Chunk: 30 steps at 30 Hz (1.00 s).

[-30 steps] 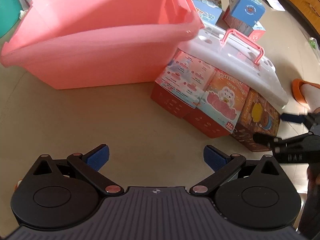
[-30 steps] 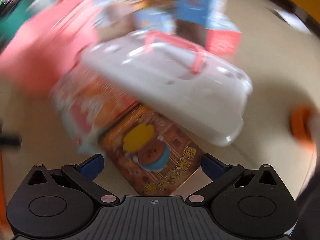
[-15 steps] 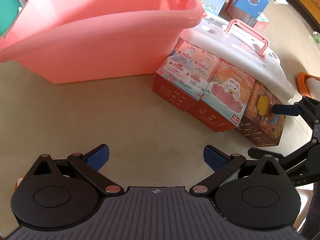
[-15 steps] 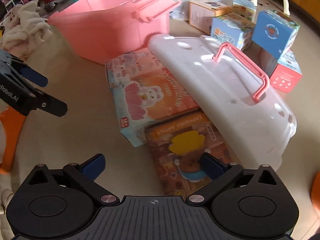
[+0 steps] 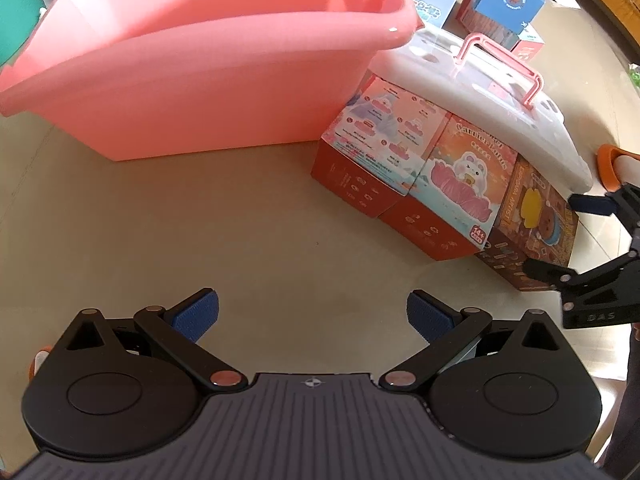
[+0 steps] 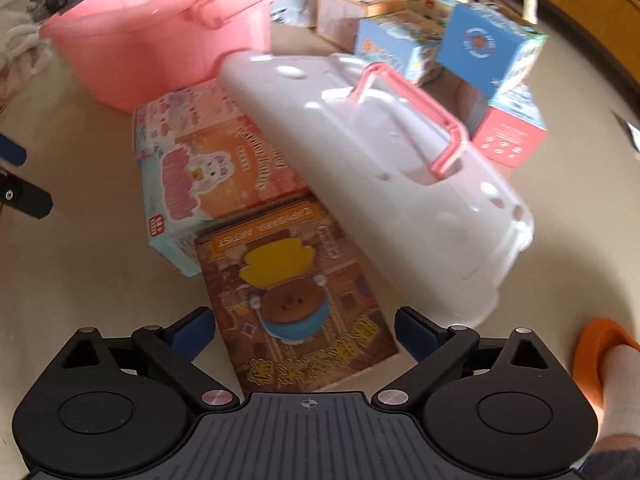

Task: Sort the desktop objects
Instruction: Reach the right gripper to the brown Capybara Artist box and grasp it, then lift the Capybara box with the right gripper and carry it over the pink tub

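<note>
A brown capybara box point(image 6: 304, 312) lies flat on the floor between the open fingers of my right gripper point(image 6: 306, 330); it also shows in the left wrist view point(image 5: 532, 224), with my right gripper point(image 5: 560, 236) straddling its end. Beside it lie a bear box point(image 6: 216, 184) point(image 5: 464, 184) and another box point(image 5: 376, 148). A white lid with a pink handle point(image 6: 380, 160) point(image 5: 480, 92) leans on them. The pink tub point(image 5: 208, 60) point(image 6: 160, 40) stands behind. My left gripper point(image 5: 312, 314) is open and empty over bare floor.
Several blue and pink boxes point(image 6: 488, 52) sit beyond the lid. A foot in an orange slipper point(image 6: 604, 360) is at the right. Cloth point(image 6: 20, 60) lies at far left. The floor point(image 5: 200, 240) stretches in front of the tub.
My right gripper has moved forward and down so that its open fingers now straddle the capybara box. My left gripper has drifted slightly closer to the tub.
</note>
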{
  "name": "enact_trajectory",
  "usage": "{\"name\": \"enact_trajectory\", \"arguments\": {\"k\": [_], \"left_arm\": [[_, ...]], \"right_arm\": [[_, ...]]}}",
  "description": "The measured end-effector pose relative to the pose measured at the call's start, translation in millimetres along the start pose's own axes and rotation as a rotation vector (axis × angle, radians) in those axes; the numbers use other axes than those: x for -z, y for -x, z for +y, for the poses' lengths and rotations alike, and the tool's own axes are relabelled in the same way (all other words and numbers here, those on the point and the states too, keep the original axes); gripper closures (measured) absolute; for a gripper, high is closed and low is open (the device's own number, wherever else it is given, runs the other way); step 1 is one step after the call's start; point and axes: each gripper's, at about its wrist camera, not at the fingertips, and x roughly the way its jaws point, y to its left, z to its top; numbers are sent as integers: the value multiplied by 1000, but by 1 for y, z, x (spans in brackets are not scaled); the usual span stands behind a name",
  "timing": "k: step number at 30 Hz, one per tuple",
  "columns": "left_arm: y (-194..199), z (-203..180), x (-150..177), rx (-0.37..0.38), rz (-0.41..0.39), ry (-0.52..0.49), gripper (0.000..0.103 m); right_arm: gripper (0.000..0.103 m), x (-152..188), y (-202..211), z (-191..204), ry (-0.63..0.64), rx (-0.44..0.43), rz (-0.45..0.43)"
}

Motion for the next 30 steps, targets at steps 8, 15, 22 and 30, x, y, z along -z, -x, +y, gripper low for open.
{"name": "enact_trajectory", "arguments": {"k": [8, 15, 22, 30], "left_arm": [[-3, -5, 3, -4, 7, -32, 0], [-5, -4, 2, -4, 15, -20, 0], [-4, -1, 3, -11, 17, -18, 0], [-4, -3, 1, -17, 20, -26, 0]], "right_arm": [[5, -3, -14, 11, 6, -64, 80], [6, -4, -23, 42, -21, -1, 156], [13, -4, -26, 58, -70, 61, 163], [17, 5, -17, 81, -115, 48, 176]]}}
